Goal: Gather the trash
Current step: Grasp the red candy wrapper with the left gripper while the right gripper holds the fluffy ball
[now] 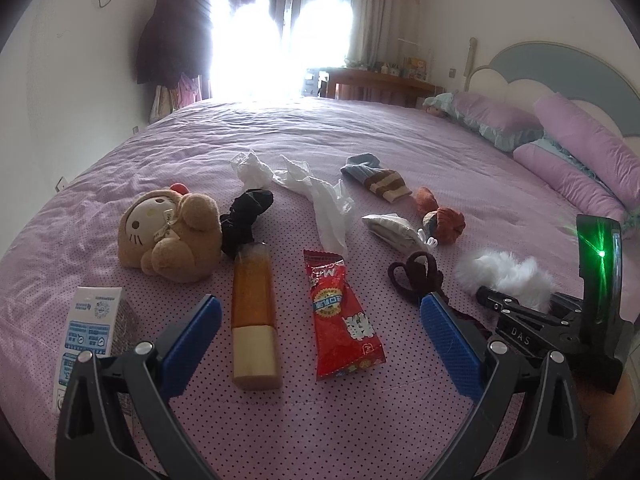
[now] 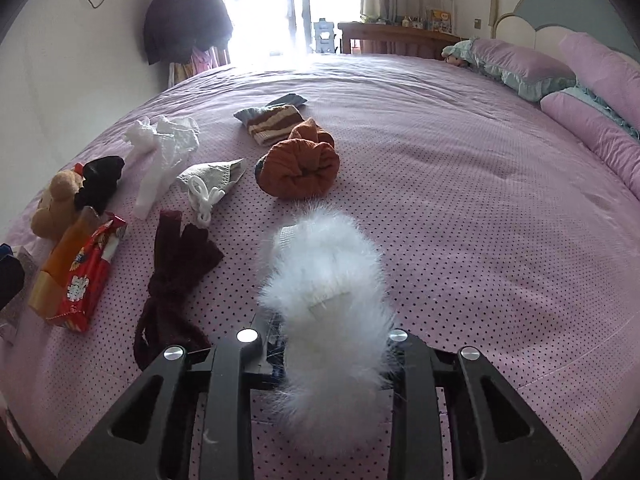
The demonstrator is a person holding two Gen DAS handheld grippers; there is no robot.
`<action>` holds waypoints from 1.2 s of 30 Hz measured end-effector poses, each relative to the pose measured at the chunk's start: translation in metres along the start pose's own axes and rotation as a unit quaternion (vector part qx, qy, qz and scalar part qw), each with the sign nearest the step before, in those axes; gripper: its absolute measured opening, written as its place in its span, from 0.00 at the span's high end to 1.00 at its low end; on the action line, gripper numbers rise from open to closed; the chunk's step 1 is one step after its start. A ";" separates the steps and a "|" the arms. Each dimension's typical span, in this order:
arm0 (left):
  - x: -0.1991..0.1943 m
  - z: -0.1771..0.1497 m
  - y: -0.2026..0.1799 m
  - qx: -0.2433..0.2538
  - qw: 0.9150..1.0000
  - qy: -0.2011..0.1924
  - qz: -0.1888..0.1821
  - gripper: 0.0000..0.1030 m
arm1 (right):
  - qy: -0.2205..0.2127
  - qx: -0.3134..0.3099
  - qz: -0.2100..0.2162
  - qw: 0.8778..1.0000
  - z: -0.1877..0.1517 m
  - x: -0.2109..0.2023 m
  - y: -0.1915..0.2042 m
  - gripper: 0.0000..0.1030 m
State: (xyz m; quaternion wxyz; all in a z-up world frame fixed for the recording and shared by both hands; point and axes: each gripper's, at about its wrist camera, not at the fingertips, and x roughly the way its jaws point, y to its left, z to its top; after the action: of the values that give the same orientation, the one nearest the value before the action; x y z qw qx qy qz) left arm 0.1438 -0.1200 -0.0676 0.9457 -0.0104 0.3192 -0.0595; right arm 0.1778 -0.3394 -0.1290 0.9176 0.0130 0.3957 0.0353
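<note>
Left gripper [image 1: 320,324], blue fingers spread wide, brackets a red foil snack wrapper [image 1: 344,320] for pickup, while right gripper [image 2: 324,340] clamps a white fluffy fur piece [image 2: 324,280].

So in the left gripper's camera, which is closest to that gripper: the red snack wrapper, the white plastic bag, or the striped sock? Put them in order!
Counting from the left gripper:
1. Red snack wrapper, lying right between the blue fingers.
2. White plastic bag, crumpled in the middle of the bed, beyond the wrapper.
3. Striped sock, farthest back, a bit to the right.
</note>
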 end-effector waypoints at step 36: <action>0.078 -0.001 -0.018 0.015 0.996 0.089 0.022 0.65 | -0.061 -0.003 0.058 0.996 -0.002 -0.050 0.004 0.77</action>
State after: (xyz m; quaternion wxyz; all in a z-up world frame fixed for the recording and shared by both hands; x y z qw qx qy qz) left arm 0.2024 -0.1475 -0.1140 0.9146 0.0165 0.4016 -0.0439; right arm 0.1420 -0.3389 -0.0932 0.9363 0.0348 0.3379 0.0887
